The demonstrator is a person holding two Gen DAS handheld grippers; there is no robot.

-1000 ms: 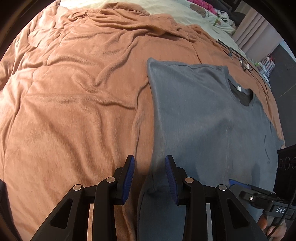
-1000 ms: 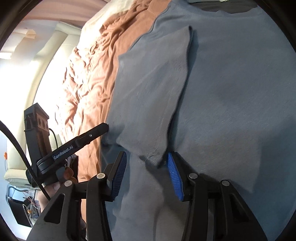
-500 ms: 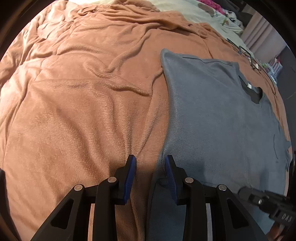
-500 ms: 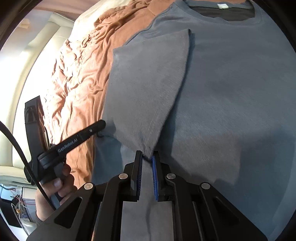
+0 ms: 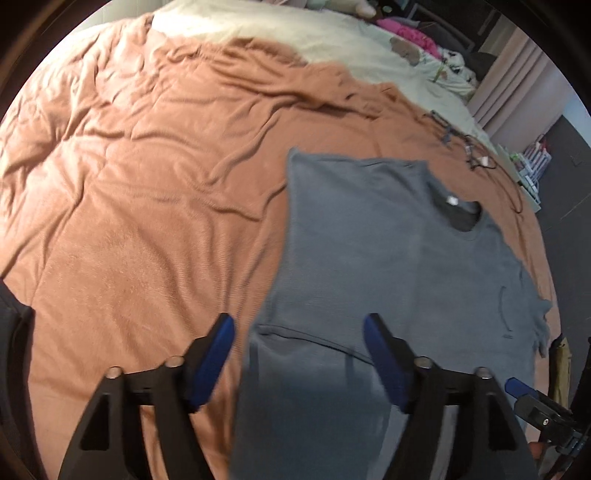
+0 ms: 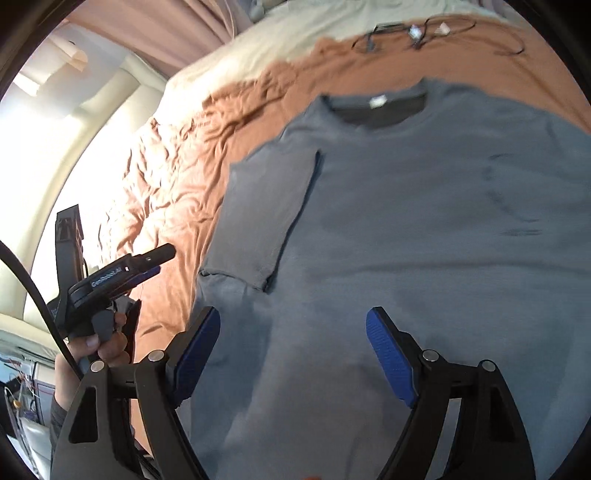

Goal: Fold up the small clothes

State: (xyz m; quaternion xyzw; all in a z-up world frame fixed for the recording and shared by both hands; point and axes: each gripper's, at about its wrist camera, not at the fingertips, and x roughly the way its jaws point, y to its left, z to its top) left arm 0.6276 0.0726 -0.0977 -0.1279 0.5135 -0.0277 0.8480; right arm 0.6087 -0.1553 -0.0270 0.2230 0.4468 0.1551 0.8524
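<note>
One sleeve (image 6: 266, 218) of the grey T-shirt (image 6: 406, 240) lay folded inward at nine o'clock; the rest remained. Both hand-held grippers, left (image 5: 298, 354) and right (image 6: 293, 350), had just spread apart, holding nothing.

The grey shirt (image 6: 406, 258) runs off the near edge in both views, its hem unseen. Small items on the cable (image 6: 424, 33) at the far side are too blurred to identify.

Grey T-shirt (image 5: 388, 258): matt knit cloth. Orange blanket (image 5: 147, 184): soft, fleecy, creased cloth. Left hand-held gripper (image 5: 299, 354): matt black plastic, ribbed blue pads (image 5: 380, 354), metal pins
</note>
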